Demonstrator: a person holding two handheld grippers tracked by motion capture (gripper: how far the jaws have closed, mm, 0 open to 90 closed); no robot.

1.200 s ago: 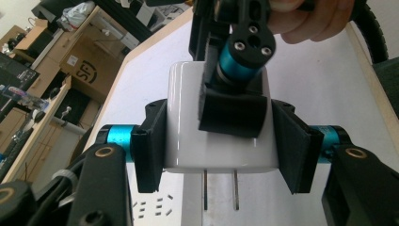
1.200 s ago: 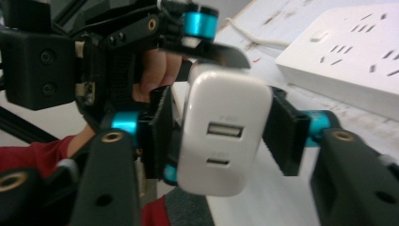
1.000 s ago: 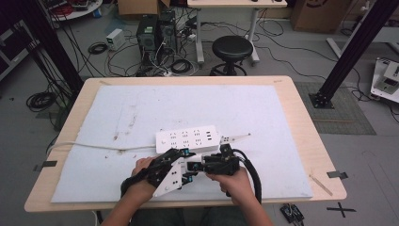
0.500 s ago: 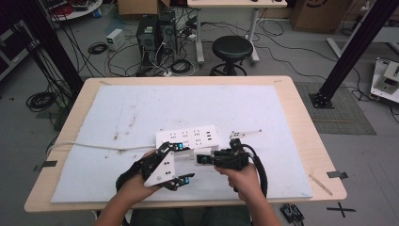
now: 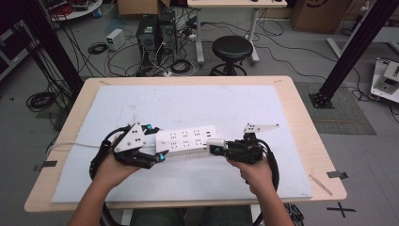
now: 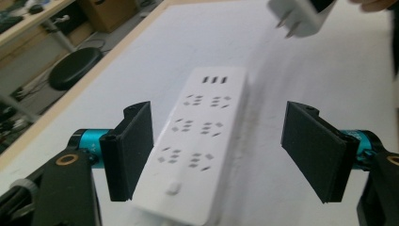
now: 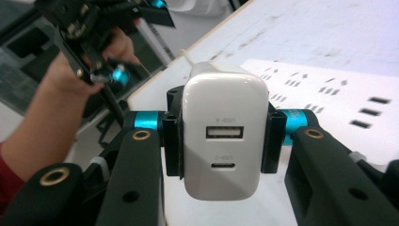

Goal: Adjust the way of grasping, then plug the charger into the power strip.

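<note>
Tools spread apart; right tool [image 7: 220, 141] grips charger [image 7: 225, 136].

The white rectangular plastic power strip [image 6: 200, 141] and the white boxy plastic USB charger [image 7: 225, 136] look smooth and slightly glossy. The pale wooden table [image 5: 301, 113] carries a matt white sheet [image 5: 188, 101], scuffed toward 10 o'clock.

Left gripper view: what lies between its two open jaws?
The near end of the white power strip, lying on the white mat closer to the left jaw; bare mat fills the remaining gap.
</note>
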